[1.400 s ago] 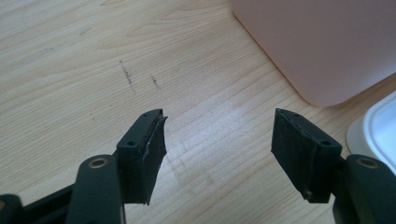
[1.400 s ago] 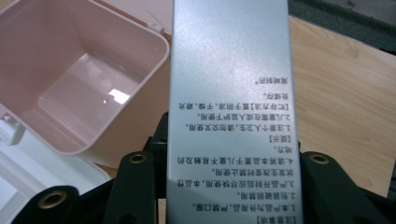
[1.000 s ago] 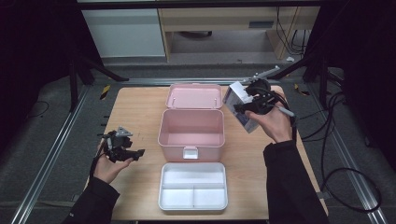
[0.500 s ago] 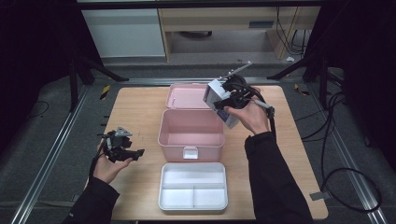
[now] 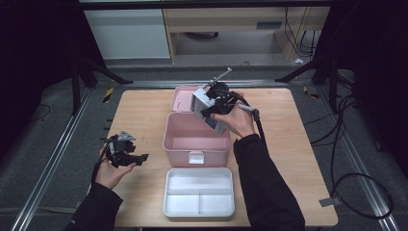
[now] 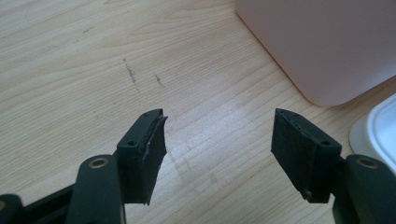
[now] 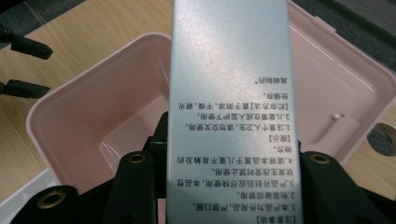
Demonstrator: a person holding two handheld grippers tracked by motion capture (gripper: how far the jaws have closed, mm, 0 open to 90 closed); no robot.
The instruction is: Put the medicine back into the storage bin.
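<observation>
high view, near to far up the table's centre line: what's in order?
White divided tray → pink box → silver carton held in the right hand-held gripper above the box's far edge → open pink lid.

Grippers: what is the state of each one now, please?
Left gripper: open, holding nothing.
Right gripper: closed on the silver box.

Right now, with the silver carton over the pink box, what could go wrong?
1. The right gripper grips the silver carton near one end, so it may pivot or slip on release.
2. It hangs near the rim of the pink box, by the open lid; it could catch an edge and land outside.
3. The left gripper is open, away from the box, which may slide if bumped.
</observation>
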